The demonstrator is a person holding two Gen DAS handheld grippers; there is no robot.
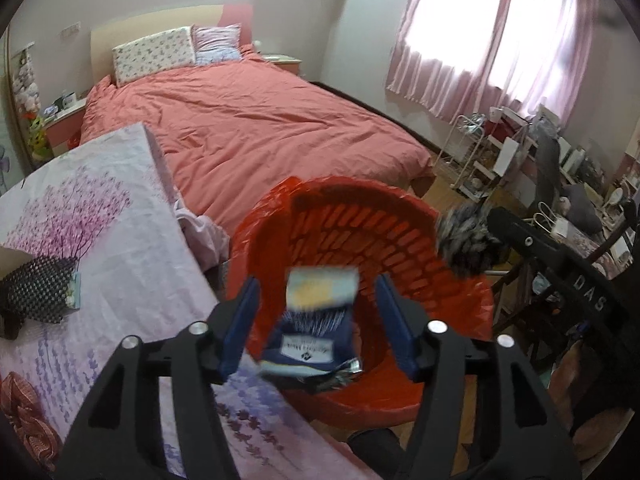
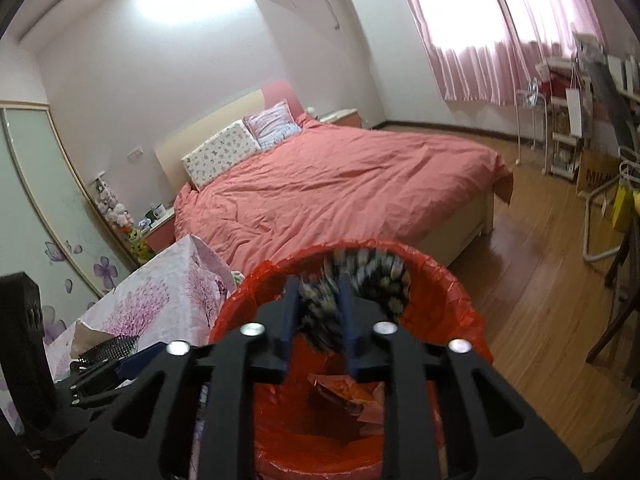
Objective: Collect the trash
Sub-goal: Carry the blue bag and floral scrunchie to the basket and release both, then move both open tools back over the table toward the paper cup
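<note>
A red bin lined with a red bag stands beside the table; it also shows in the right wrist view. My left gripper is open over the bin. A blue and yellow snack wrapper is blurred between its fingers, apart from both, over the bin's mouth. My right gripper is shut on a crumpled black and white patterned wrapper above the bin. That wrapper shows in the left wrist view at the bin's right rim. Red scraps lie inside the bin.
A table with a lavender floral cloth is on the left, bearing a black mesh item. A bed with a pink cover is behind the bin. Shelves and chairs crowd the right under the pink curtains.
</note>
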